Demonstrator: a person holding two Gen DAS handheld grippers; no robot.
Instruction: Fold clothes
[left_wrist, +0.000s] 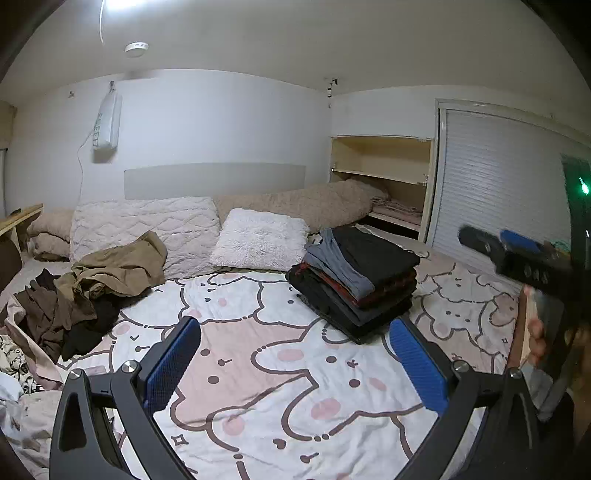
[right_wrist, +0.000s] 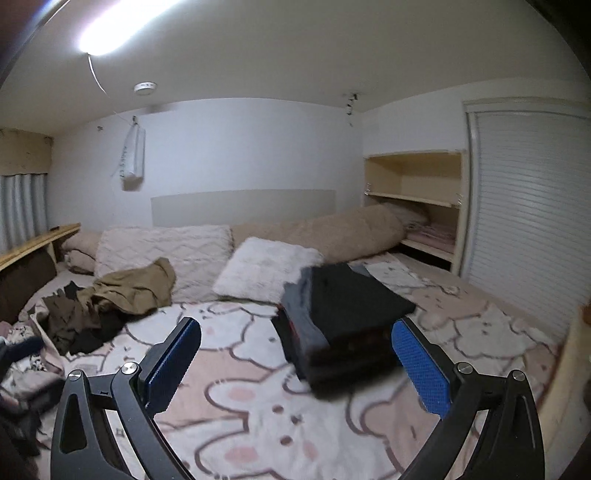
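**Both claws spread over the bed**

My right-wrist view is blurred, so the neat stack of dark folded clothes (left_wrist: 354, 284) is too smeared to count there. My left claw (left_wrist: 295, 363) and right claw (right_wrist: 297, 369) gape wide, holding nothing. One heap of unfolded brown and black garments (left_wrist: 92, 291) lies left on the bunny-print bedspread (left_wrist: 258, 387). Two pale pillows sit behind; the cream wall shelf (left_wrist: 384, 173) holds folded pink bedding.

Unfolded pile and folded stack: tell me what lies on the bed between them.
Only bare bunny-print bedspread lies between the unfolded pile and the folded stack; both wrist views show that.
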